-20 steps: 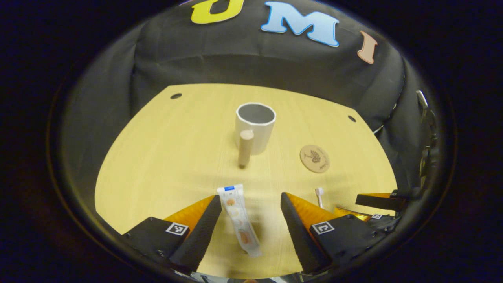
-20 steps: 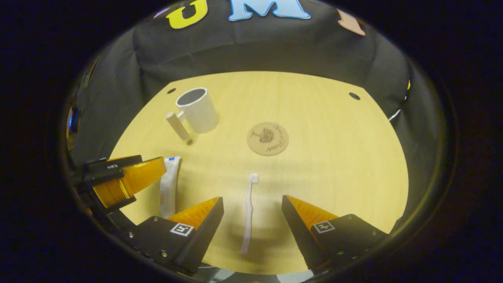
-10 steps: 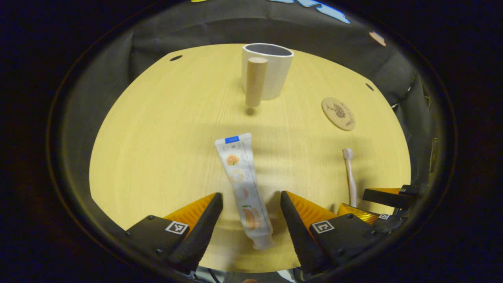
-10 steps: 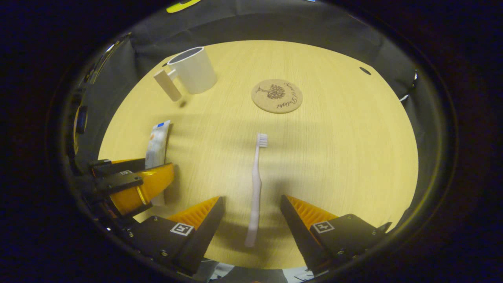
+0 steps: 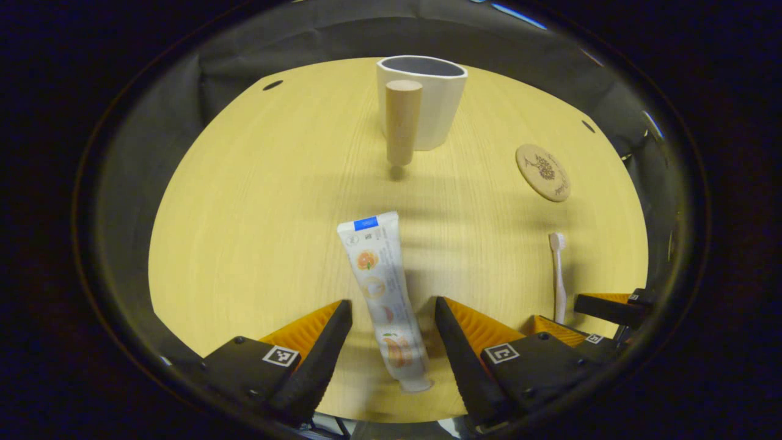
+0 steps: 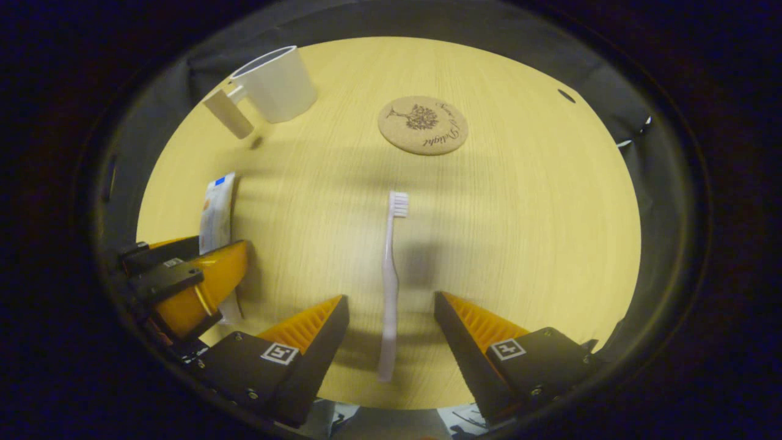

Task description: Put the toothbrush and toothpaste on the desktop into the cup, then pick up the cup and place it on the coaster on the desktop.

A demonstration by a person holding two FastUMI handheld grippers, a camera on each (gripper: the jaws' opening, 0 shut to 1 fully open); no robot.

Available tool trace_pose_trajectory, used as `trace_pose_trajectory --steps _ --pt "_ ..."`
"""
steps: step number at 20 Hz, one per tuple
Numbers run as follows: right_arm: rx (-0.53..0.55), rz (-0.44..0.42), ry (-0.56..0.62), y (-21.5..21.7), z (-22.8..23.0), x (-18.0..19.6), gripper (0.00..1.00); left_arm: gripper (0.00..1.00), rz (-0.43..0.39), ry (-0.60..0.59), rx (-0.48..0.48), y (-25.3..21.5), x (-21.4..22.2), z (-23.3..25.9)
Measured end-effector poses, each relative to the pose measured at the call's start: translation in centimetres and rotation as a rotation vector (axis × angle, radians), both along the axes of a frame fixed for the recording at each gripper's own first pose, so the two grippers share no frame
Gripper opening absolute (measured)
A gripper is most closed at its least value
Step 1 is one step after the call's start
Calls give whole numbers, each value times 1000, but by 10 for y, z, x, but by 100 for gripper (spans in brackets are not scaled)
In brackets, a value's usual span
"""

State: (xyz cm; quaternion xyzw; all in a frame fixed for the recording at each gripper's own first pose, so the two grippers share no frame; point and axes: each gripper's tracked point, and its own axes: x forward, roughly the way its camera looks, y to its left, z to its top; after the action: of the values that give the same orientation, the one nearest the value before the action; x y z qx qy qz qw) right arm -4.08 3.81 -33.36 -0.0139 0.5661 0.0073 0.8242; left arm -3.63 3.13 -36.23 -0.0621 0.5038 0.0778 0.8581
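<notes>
A white toothpaste tube (image 5: 383,293) lies flat on the wooden desktop, its cap end toward me, and my left gripper (image 5: 391,333) stands open astride its lower half without touching it. A pale toothbrush (image 6: 390,275) lies with its bristles pointing away, its handle between the open fingers of my right gripper (image 6: 391,327). At the far side stands the white cup (image 5: 427,98) with a wooden peg handle (image 5: 402,119); the cup (image 6: 275,82) is at upper left in the right gripper view. The round cork coaster (image 6: 423,124) lies beyond the toothbrush.
The round desktop (image 5: 256,201) has small dark holes near its far rim and black cloth all around. In the right gripper view the left gripper (image 6: 183,281) sits at lower left over the toothpaste (image 6: 217,208). The right gripper (image 5: 605,311) shows beside the toothbrush (image 5: 557,275) in the left gripper view.
Both grippers have dropped and tilted down toward the desktop. The toothpaste and the toothbrush now lie farther in between their open fingers. Nothing on the desktop has moved.
</notes>
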Motion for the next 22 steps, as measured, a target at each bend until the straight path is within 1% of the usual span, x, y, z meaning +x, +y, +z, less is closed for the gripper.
trace_pose_trajectory --steps 2,3,4,5,6,7,8,9,10,11,12,13,15,16,17,18,20,22 --pt "-1 -18 79 1 1 2 99 95 -1 25 -6 0 0 -1" --pt "-4 -25 100 1 1 4 98 95 0 38 -8 0 1 0" --pt "-7 -35 102 0 3 8 92 94 4 47 -8 1 1 0" --pt "-5 -43 115 0 3 7 86 91 9 54 -11 0 2 0" --pt "-1 -53 115 0 3 9 80 85 6 57 -9 0 3 0" --pt "9 -83 106 -1 3 9 72 77 1 62 -10 -1 4 -1" --pt "17 -101 106 -2 3 8 45 52 -5 68 -7 -2 2 -1" --pt "22 -118 97 -4 5 8 39 50 -15 69 -11 -3 4 1" --pt "31 -146 83 -6 4 11 23 43 -20 81 -10 -4 3 0" --pt "40 -149 88 -5 3 9 8 41 -24 77 -9 -4 3 1" --pt "44 -139 79 -6 3 10 7 33 -28 90 -8 -5 2 2" --pt "45 -130 78 -6 4 9 7 34 -38 92 -3 -5 2 1" --pt "45 -124 78 -5 3 9 7 27 -44 97 14 -5 3 1" --pt "45 -123 79 -6 3 10 7 27 -50 106 19 -5 2 0" --pt "46 -124 80 -5 3 10 7 27 -46 88 27 -4 5 3" --pt "46 -125 78 -6 5 11 7 16 -47 90 18 -4 5 4" --pt "47 -124 75 -6 3 11 7 17 -54 81 2 -7 6 5" --pt "44 -123 67 -6 4 12 6 17 -40 75 -27 -6 3 6"
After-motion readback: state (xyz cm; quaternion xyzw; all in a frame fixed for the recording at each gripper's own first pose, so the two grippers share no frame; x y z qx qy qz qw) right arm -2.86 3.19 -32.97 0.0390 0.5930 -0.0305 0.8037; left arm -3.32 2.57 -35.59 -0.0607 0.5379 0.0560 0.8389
